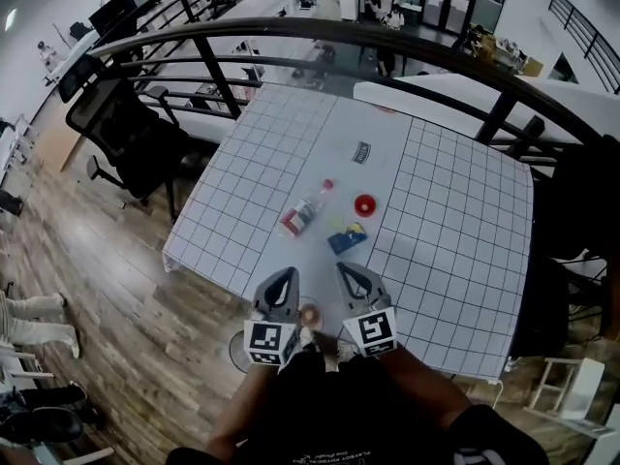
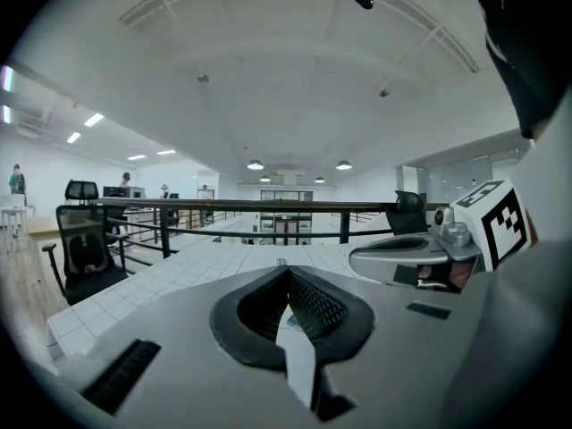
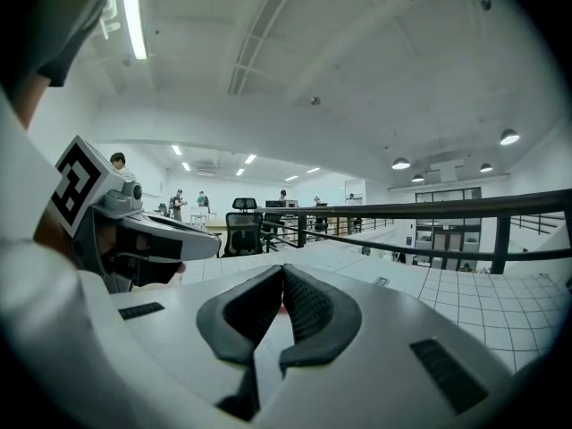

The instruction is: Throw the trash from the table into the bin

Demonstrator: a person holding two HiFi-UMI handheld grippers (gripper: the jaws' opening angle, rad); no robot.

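Both of your grippers were low over the near edge of the table (image 1: 455,260), side by side. The left gripper (image 1: 286,279) had its jaws pressed together on nothing, and the right gripper (image 1: 347,273) was clenched and empty in the same way. A small round piece (image 1: 310,313) lay between them, just beside both.

Farther on, the blue packet (image 1: 347,238) lay at 12 o'clock from the right fingertips, near but apart from them. I judged the right hand the nearer one for it. The bottle (image 1: 302,215) lay at 12 o'clock from the left fingertips, a little farther. Its long axis ran from 7 to 1 o'clock, with the red cap at the far end. The red lid (image 1: 364,204) lay at 3 o'clock of the bottle.

A round thing (image 1: 237,352) on the floor, at 8 o'clock of the left gripper, was perhaps the bin.
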